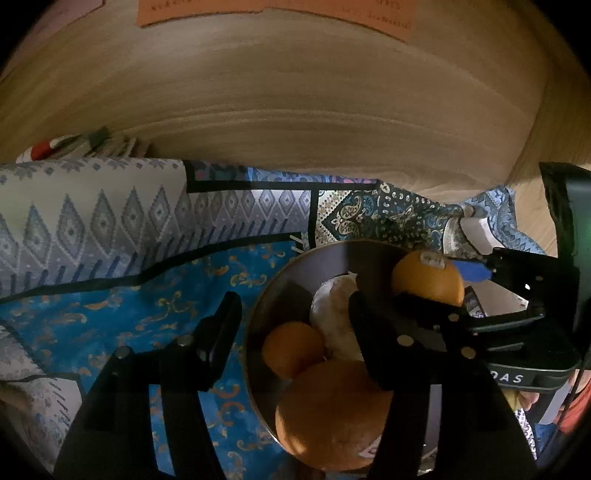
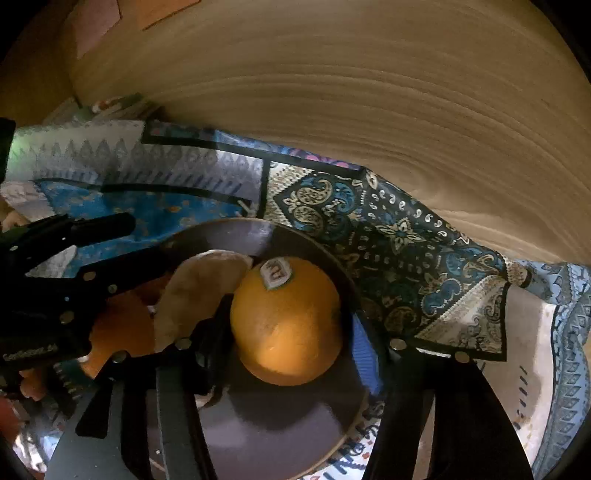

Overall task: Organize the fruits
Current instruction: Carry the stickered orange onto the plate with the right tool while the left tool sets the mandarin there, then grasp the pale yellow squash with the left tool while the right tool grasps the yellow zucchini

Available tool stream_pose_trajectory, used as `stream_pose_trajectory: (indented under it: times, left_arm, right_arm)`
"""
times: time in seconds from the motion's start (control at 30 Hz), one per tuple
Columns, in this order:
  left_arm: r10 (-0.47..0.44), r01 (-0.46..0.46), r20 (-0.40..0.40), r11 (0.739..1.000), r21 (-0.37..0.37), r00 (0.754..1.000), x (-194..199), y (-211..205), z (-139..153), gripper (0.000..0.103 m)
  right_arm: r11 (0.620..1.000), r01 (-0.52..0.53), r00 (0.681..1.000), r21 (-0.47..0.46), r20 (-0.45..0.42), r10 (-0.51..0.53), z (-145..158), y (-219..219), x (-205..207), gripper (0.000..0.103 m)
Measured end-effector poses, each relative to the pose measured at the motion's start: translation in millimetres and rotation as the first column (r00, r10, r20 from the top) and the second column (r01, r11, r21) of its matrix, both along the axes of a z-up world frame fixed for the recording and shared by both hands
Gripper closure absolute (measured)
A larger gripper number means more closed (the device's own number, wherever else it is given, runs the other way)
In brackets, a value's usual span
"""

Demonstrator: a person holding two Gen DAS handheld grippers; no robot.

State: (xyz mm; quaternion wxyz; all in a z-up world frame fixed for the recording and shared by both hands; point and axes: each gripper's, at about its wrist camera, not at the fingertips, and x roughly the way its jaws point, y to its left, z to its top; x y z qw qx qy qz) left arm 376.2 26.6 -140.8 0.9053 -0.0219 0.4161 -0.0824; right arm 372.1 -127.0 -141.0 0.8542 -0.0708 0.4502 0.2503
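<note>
Item: stickered orange [image 2: 286, 321], pinched between the fingers of the right gripper [image 2: 291, 332], held just over the dark bowl [image 2: 280, 435].

Contents of bowl: a pale, dusty round fruit [image 2: 195, 295] touching the held orange; in the left wrist view also a small orange [image 1: 293, 349] and a large orange [image 1: 332, 413], packed close.

Left gripper [image 1: 291, 314]: fingers spread, empty; one finger over the patterned cloth [image 1: 110, 221], the other over the bowl.

Surround: wooden wall [image 1: 295, 92] behind, orange paper [image 1: 273, 14] at top.

Risk, as judged: released here, the orange may roll off the crowded fruit and over the rim; the two grippers stand close enough to knock together.

Obscured: bowl's near rim behind the gripper bodies; sticker text illegible; pale fruit's kind uncertain.
</note>
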Motion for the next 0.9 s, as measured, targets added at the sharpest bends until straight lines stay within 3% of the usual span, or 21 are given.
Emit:
stream_pose_trajectory:
  times: [0.07,0.1,0.2,0.53,0.87,0.9]
  left_arm:
    - [0.003,-0.003,0.017,1.000,0.003,1.000,-5,1,5,0.043]
    - [0.004,-0.004,0.029,1.000,0.006,1.000,-10,2,9,0.042]
    - [0.010,-0.010,0.062,1.000,0.004,0.998,-22,5,20,0.037]
    - [0.010,-0.011,0.119,1.000,0.001,0.993,-70,13,43,0.034]
    - [-0.016,0.015,0.105,1.000,0.014,0.994,-126,12,35,0.033]
    - [-0.023,0.021,0.098,1.000,0.014,0.995,-132,10,31,0.026]
  right_arm:
    - [1.000,-0.001,1.000,-0.012,0.031,0.001,6,1,-6,0.024]
    - [1.000,-0.003,0.999,-0.014,0.045,0.004,9,1,-8,0.022]
    - [1.000,-0.009,0.998,-0.014,0.070,0.010,17,1,-18,0.022]
    - [0.999,0.006,0.988,0.040,0.154,-0.012,52,-26,-58,0.020]
    - [0.999,0.046,0.983,0.019,0.177,-0.049,48,-59,-103,0.020]
    - [0.999,0.049,0.983,0.015,0.174,-0.051,44,-61,-107,0.019]
